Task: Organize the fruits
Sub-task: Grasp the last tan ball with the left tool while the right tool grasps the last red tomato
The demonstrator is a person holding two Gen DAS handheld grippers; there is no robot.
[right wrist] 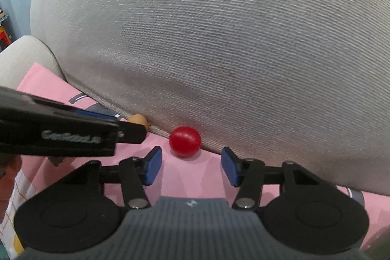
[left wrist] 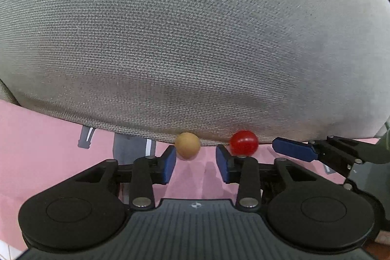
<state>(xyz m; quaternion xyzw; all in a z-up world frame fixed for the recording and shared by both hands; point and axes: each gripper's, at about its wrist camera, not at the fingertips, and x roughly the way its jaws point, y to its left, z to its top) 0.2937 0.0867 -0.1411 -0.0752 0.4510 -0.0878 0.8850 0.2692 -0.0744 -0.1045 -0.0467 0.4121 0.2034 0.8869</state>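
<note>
Two parted, empty grippers close in over a pink cloth (left wrist: 43, 138): the left gripper (left wrist: 195, 163) faces a tan fruit (left wrist: 187, 145), the right gripper (right wrist: 191, 166) a red fruit (right wrist: 185, 141). Both fruits rest against a grey cushion (right wrist: 219, 40), so each approach likely should stay low and centred, with little room behind.

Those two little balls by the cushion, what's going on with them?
A person holds a gripper in each hand, working on tidying fruits. The left gripper points at the tan fruit and the right gripper points at the red fruit. Both fruits lie on the pink cloth, tucked against the grey cushion. Both sets of jaws are open and neither fruit is grabbed yet.
</note>
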